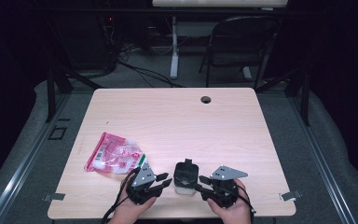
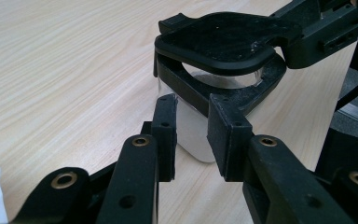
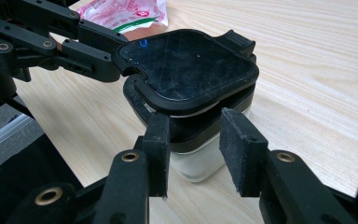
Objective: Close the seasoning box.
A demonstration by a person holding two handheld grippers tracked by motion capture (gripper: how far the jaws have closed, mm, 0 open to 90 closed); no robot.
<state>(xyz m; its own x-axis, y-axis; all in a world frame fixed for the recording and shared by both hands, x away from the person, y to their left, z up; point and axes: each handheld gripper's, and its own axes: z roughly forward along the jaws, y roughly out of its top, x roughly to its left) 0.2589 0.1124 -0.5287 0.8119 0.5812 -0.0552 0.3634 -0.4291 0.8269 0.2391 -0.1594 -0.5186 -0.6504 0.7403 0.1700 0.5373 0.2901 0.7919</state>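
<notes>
We see one small container (image 1: 185, 178) low in the middle of the high view, standing on the bench (image 1: 177, 121) near its front edge. Its body is clear with a whitish lower part, square with rounded corners, topped by a black rim and a black hinged lid (image 3: 186, 65) that sits slightly raised. In the right gripper view the left tongs (image 3: 114, 58) touch the lid's edge at the upper left, though we cannot tell whether they pinch it. The right tongs (image 3: 196, 156) stand parted, one jaw on each side of the container's near corner. One pink and white crinkled plastic packet (image 1: 115, 159) lies left of the container. The bench is pale wood grain with one round hole (image 1: 206, 99).
</notes>
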